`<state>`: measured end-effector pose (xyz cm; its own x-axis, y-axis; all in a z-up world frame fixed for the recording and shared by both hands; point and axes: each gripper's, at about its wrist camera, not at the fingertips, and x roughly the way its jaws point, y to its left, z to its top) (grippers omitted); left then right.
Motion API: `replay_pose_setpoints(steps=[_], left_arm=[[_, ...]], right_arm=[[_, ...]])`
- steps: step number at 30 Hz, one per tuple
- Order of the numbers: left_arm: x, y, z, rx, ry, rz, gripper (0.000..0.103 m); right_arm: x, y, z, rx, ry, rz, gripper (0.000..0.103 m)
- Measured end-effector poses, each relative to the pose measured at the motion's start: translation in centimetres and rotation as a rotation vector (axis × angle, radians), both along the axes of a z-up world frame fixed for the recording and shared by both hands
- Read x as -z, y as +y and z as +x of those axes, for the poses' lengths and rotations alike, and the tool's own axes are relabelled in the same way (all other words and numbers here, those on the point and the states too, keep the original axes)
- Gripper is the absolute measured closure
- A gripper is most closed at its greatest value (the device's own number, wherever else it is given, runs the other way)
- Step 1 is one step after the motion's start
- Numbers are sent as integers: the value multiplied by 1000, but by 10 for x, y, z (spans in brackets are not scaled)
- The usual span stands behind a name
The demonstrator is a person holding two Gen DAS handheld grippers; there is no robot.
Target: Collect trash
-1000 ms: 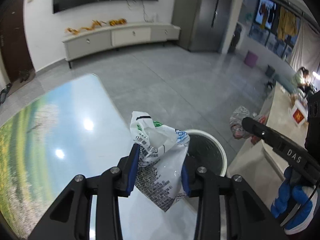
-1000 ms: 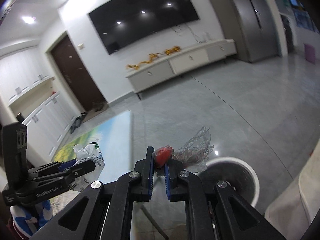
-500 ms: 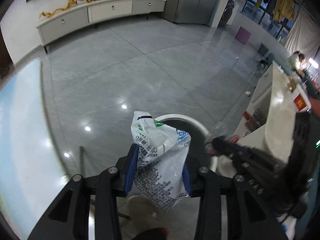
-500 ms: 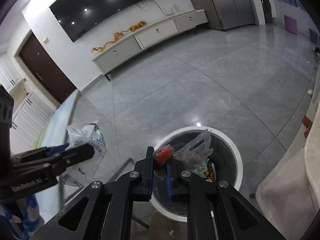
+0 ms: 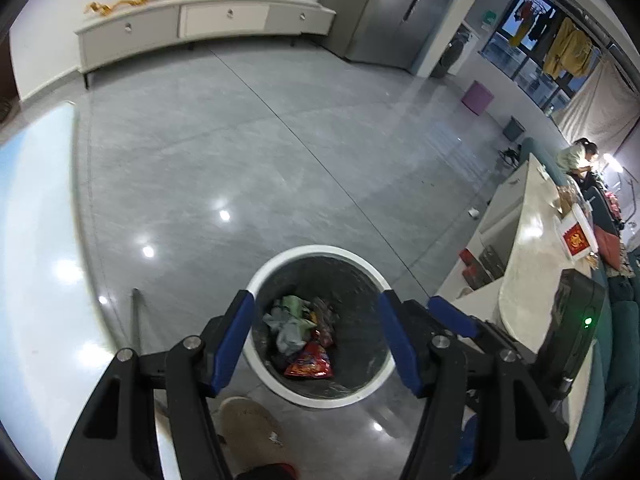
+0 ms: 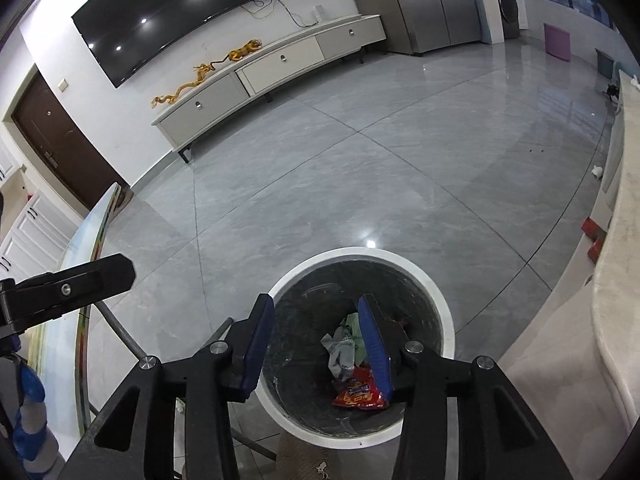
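Both claws hang above the white bin (image 5: 320,394) on the floor. The left claw (image 5: 316,336) is spreading, nothing between its pads. The right claw (image 6: 316,346) is spreading too, also empty. The trash (image 5: 308,364) lies at the bottom of the bin. Recommended: hold both claws over the rim until fully spread, then lift clear before returning to the worktop (image 5: 36,240).

My left jaws cover both sides of the bin's (image 5: 320,250) white rim, and my right jaws hide part of the heap of trash (image 6: 352,364) inside it. Most pieces there are too crumpled to tell apart. Below my left jaws, a tan slipper (image 5: 250,426) is cut off, and the glossy surface (image 5: 36,240) runs out of frame.
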<state>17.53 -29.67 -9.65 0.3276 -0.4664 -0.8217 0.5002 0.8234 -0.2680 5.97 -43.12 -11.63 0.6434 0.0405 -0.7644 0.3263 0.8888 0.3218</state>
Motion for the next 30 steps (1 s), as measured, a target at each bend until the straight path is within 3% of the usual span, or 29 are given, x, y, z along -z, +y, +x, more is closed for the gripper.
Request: replay_pose_setpoints(steps=[6, 17, 27, 30], left_arm=[[-29, 36, -14, -76, -121, 45, 41], [-54, 124, -39, -257, -230, 117, 40], [-81, 222, -70, -494, -367, 151, 29], [-86, 252, -81, -560, -402, 156, 28]], right_arm=[[-24, 14, -3, -3, -43, -33, 55], [-58, 45, -20, 12, -73, -57, 45], [-84, 121, -11, -118, -90, -151, 24], [-85, 150, -4, -170, -82, -180, 24]])
